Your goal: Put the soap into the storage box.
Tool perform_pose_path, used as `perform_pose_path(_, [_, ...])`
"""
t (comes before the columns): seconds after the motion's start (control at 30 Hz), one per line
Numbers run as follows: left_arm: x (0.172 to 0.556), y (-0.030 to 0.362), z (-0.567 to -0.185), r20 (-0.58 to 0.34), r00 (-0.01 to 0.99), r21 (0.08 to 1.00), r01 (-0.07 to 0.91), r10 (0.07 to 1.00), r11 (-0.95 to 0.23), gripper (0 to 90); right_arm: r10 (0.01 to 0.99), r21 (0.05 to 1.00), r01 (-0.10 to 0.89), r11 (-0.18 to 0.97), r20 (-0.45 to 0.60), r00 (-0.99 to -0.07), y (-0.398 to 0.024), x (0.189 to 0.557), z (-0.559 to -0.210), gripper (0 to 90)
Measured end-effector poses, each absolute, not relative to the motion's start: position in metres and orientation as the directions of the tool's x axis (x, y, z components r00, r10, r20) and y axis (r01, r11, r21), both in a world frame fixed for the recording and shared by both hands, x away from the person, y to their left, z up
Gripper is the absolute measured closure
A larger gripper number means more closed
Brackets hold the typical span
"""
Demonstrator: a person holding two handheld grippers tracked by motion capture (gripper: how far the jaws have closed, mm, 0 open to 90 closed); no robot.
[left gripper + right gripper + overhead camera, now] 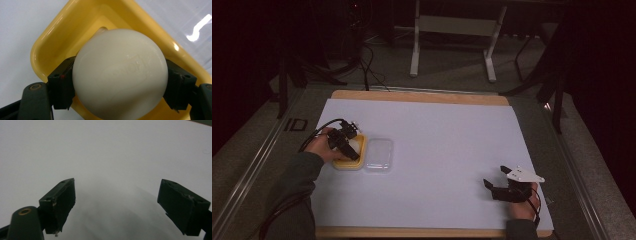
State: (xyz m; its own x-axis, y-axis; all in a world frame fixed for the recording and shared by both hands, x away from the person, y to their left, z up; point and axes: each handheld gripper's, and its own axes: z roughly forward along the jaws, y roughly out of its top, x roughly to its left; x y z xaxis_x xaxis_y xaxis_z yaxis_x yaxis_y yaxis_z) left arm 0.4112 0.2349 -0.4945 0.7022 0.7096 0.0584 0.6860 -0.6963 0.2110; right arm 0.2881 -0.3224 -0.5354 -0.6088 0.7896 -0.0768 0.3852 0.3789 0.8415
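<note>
Left gripper [117, 87] pinching a cream soap bar [120, 75] — it sits right over the yellow dish [50, 42], clear lid [378, 154] beside it. Right gripper [125, 205] spread wide, nothing between, over the white sheet [100, 150].

dim room, grey floor [447, 60], white metal stand [452, 30], black cables [369, 65]

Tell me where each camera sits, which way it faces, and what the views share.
High view: above the person's side, looking forward and down on the table; both forearms, left gripper, right gripper.
Left gripper view: on the left gripper, looking along its jaws, shut on the soap over the yellow dish.
Right gripper view: on the right gripper, jaws open over bare table.
Shared: high and left views both show the dish and the clear lid.
</note>
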Motion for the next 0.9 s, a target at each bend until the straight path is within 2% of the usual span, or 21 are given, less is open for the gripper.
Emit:
perform_pose_path(0.2, [0.411, 0.237, -0.495, 0.052, 0.703, 0.231, 0.682, 0.709, -0.694, 23.5, 0.789, 0.841, 0.385, 0.38, -0.077, -0.609, -0.322, 0.288, -0.535, 14.8])
perform_pose_path(0.53, [0.406, 0.24, -0.485, 0.062, 0.714, 0.276, 0.659, 0.697, -0.7, 12.0, 0.789, 0.842, 0.384, 0.379, -0.076, -0.61, -0.322, 0.288, -0.535, 14.8])
perform_pose_path(0.9, [0.394, 0.244, -0.457, 0.071, 0.712, 0.387, 0.626, 0.699, -0.677, 15.0, 0.79, 0.842, 0.384, 0.379, -0.078, -0.609, -0.322, 0.288, -0.535, 14.8])
